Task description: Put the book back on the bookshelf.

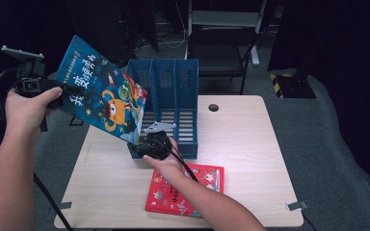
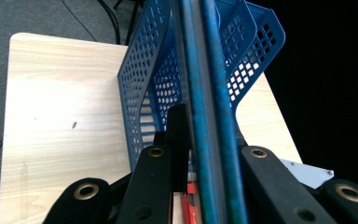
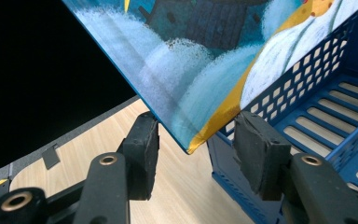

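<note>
1. The table point(image 1: 250, 144) takes the centre of the high view.
2. The blue file rack point(image 1: 173, 101) stands at its upper middle.
3. The blue picture book point(image 1: 101, 91) hangs tilted at the upper left, its lower corner at the rack's front.
4. The red book point(image 1: 173, 192) lies flat at the lower centre.
5. The left hand-held gripper point(image 1: 72, 90) pinches the blue book's edge.
6. The right hand-held gripper point(image 3: 196, 140) is spread, with the book's corner between its jaws.

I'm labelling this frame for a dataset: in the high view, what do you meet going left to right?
Left hand-held gripper → blue picture book → blue file rack → red book → table's bare right edge.
</note>
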Available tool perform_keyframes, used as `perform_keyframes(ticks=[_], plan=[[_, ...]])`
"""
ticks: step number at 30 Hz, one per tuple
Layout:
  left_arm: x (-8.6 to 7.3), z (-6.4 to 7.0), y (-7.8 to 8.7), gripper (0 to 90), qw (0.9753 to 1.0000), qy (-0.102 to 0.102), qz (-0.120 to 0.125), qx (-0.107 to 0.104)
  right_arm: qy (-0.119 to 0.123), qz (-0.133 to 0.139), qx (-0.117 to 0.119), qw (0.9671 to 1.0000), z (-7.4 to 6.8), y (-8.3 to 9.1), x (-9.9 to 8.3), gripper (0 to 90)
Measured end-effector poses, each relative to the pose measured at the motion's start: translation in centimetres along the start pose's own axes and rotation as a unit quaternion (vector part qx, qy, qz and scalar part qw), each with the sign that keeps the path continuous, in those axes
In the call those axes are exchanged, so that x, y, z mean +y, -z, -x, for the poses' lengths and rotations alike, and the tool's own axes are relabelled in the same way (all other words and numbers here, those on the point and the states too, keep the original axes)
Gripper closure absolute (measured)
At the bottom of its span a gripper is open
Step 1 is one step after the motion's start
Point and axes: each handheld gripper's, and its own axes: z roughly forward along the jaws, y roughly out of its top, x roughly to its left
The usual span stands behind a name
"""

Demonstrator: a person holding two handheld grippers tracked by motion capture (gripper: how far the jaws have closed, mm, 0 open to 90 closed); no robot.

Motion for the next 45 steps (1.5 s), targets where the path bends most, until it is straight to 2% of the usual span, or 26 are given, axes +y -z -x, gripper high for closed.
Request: perform_keyframes(ticks=[8,18,24,31,32,36,42,43,45], plan=[[0.2,0.3,-0.8,80.1,0.9999,0.009,0.006,0.009,-0.004,-0.001,-0.012,0.9999,0.8,-0.4,0.1,50.8],[0.4,1.0,-1.6,80.3,0.9999,0.005,0.004,0.015,-0.007,-0.004,-0.024,0.9997,1.4,-0.8,0.1,50.8],[0.4,1.4,-2.1,80.6,0.9998,0.009,-0.001,0.019,-0.001,-0.007,-0.045,0.999,1.7,-1.1,0.1,50.6],[0.4,1.7,-2.3,81.4,0.9998,0.005,-0.005,0.017,-0.003,-0.014,-0.062,0.998,1.8,-1.6,0.2,49.3],[0.4,1.9,-2.4,81.4,0.9998,0.002,-0.006,0.017,0.003,-0.014,-0.064,0.9979,1.9,-1.7,0.2,48.7],[0.4,2.1,-2.6,81.5,0.9997,-0.003,-0.011,0.022,-0.003,-0.018,-0.072,0.9972,1.8,-1.9,0.3,47.4],[0.4,2.5,-2.9,81.5,0.9992,-0.011,-0.019,0.032,0.012,-0.018,-0.085,0.9962,1.4,-2.2,0.4,41.7],[0.3,2.6,-3.0,81.5,0.9993,-0.004,-0.018,0.032,0.019,-0.017,-0.086,0.996,1.4,-2.3,0.4,41.3],[0.2,2.6,-3.1,81.6,0.9992,-0.009,-0.023,0.033,0.026,-0.017,-0.09,0.9955,1.1,-2.3,0.6,40.7]])
